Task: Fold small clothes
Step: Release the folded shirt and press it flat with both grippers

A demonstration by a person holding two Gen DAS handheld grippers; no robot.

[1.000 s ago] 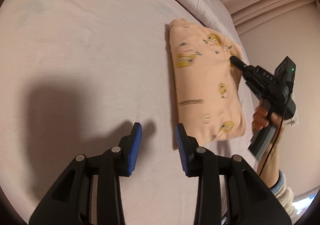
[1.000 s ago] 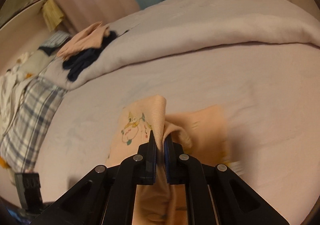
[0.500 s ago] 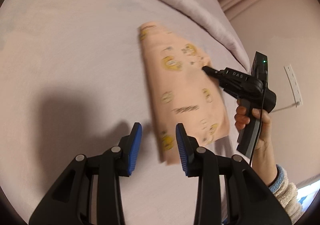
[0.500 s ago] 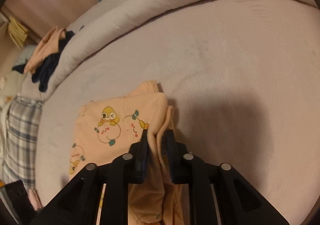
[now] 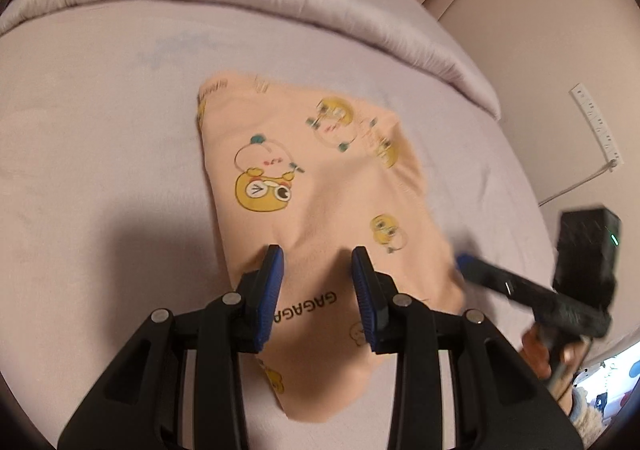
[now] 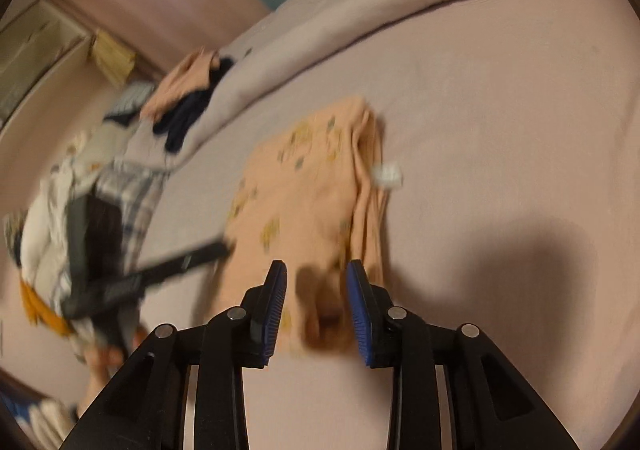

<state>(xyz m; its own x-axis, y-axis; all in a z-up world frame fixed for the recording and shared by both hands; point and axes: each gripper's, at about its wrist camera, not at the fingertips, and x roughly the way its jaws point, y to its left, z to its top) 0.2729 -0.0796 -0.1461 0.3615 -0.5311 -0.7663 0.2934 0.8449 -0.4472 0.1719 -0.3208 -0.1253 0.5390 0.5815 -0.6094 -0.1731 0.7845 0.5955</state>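
A folded peach garment [image 5: 320,209] printed with yellow cartoon ducks lies flat on the pale bedsheet [image 5: 100,129], spreading out ahead of both sets of fingers. The right gripper [image 6: 316,306] is opening with nothing pinched, apparently letting the fold settle. The left gripper [image 5: 318,290] hovers over the near edge, released and empty, likely poised to smooth it.

garment [image 5: 320,201]: soft matt printed cloth | bedsheet [image 5: 100,109]: smooth matt fabric | left gripper [image 5: 318,290]: ribbed blue pads
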